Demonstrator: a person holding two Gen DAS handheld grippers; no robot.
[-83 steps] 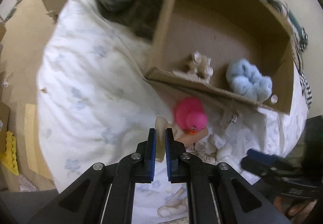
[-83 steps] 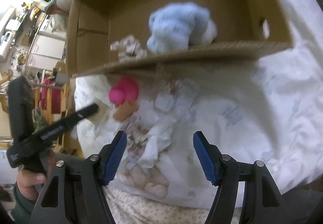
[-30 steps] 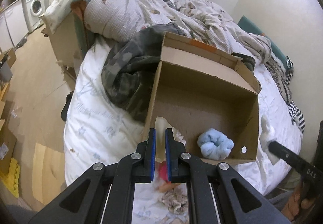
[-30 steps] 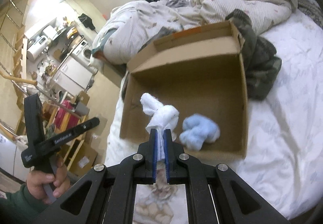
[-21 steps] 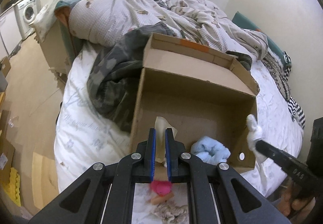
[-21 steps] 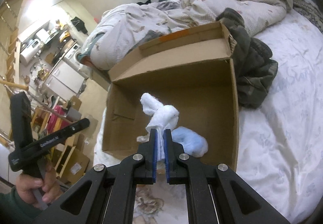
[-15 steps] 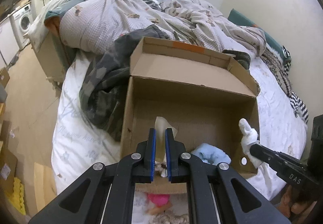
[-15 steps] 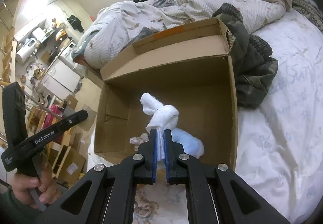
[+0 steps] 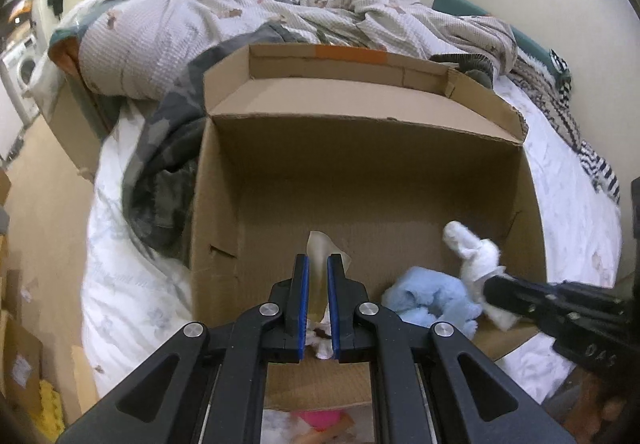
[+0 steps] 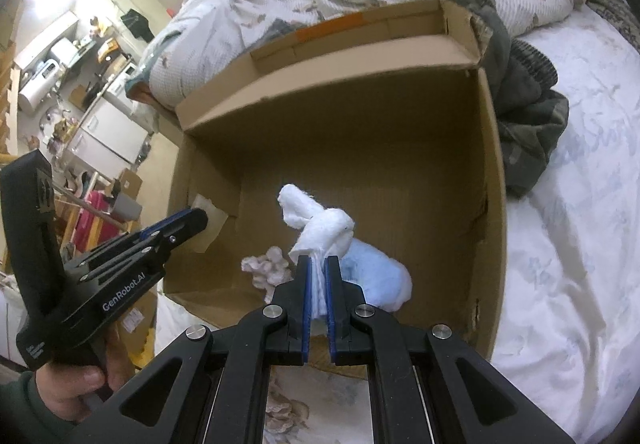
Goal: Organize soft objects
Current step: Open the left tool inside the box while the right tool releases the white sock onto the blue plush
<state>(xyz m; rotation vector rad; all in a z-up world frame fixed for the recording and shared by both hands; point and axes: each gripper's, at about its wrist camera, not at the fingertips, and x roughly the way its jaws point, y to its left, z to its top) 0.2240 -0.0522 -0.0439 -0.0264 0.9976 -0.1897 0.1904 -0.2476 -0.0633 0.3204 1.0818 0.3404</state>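
An open cardboard box [image 9: 360, 160] lies on the bed; it also shows in the right wrist view [image 10: 490, 204]. My left gripper [image 9: 317, 264] is shut on a thin beige cloth [image 9: 318, 248] and holds it over the box's near left part; it also shows in the right wrist view [image 10: 192, 222]. My right gripper [image 10: 317, 264] is shut on a white cloth [image 10: 316, 222] and holds it above the box interior. A fluffy blue cloth [image 10: 376, 276] and a small beige-patterned cloth [image 10: 266, 268] lie inside the box. A pink soft toy [image 9: 320, 418] lies outside, below the near wall.
Crumpled bedding [image 9: 240, 16] and a dark camouflage garment [image 9: 160, 180] lie behind and left of the box. The white sheet [image 10: 568, 244] stretches to the right. The floor with cartons [image 9: 24, 348] drops off left of the bed.
Both grippers have moved forward over the box with their cloths still held. Earlier the right gripper was open over the pile and has since shut on the white cloth.
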